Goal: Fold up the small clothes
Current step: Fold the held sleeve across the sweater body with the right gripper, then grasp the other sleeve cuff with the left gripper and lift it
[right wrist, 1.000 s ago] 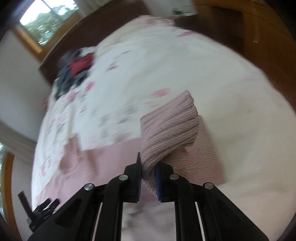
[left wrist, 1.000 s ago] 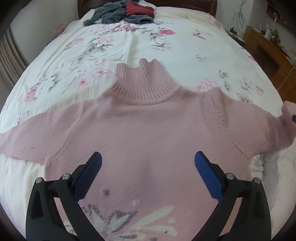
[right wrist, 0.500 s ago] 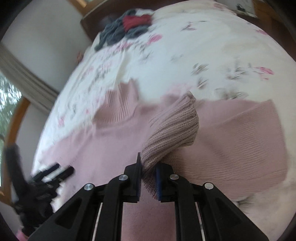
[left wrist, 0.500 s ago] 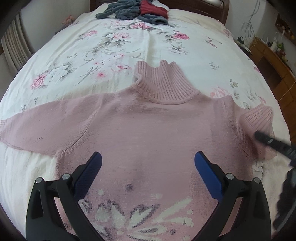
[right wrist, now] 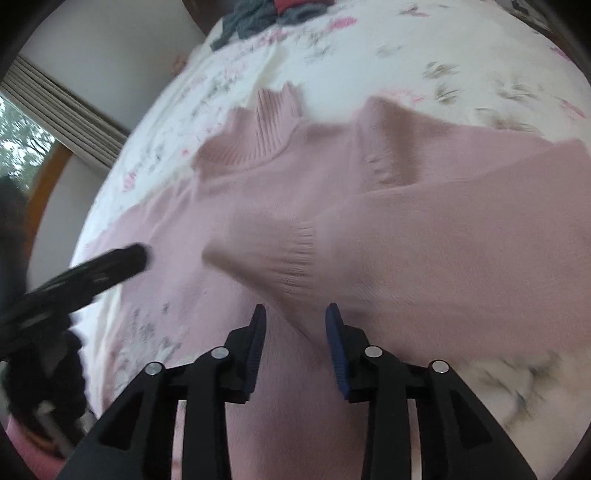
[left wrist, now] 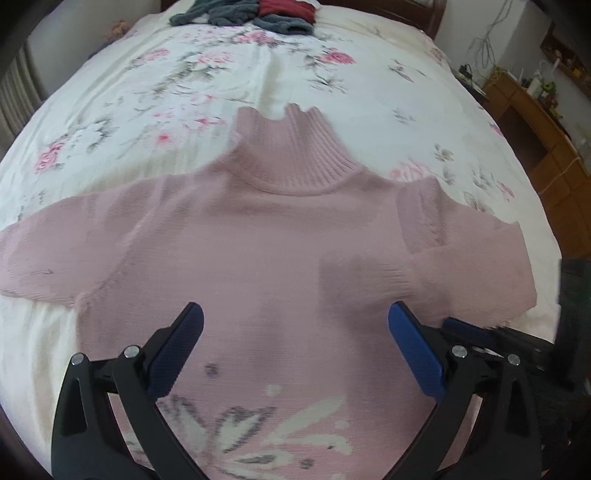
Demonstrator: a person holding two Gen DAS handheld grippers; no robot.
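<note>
A pink turtleneck sweater (left wrist: 258, 236) lies face up on the flowered bedsheet (left wrist: 129, 110), with a white flower pattern near its hem. Its left sleeve (left wrist: 48, 254) is spread out flat. The right sleeve is folded inward, and its ribbed cuff (right wrist: 295, 254) rests on the chest. My right gripper (right wrist: 295, 321) hovers open just behind that cuff with nothing between its fingers. Above the lower chest my left gripper (left wrist: 293, 325) is wide open and holds nothing.
A heap of grey and red clothes (left wrist: 251, 11) lies at the head of the bed. Wooden furniture (left wrist: 535, 122) with small items stands to the right of the bed. A window with a pleated curtain (right wrist: 62, 107) is on the left.
My right gripper carried the sleeve cuff across onto the sweater's chest, then opened and let it go. The left gripper stayed open, shifting slightly over the sweater.
</note>
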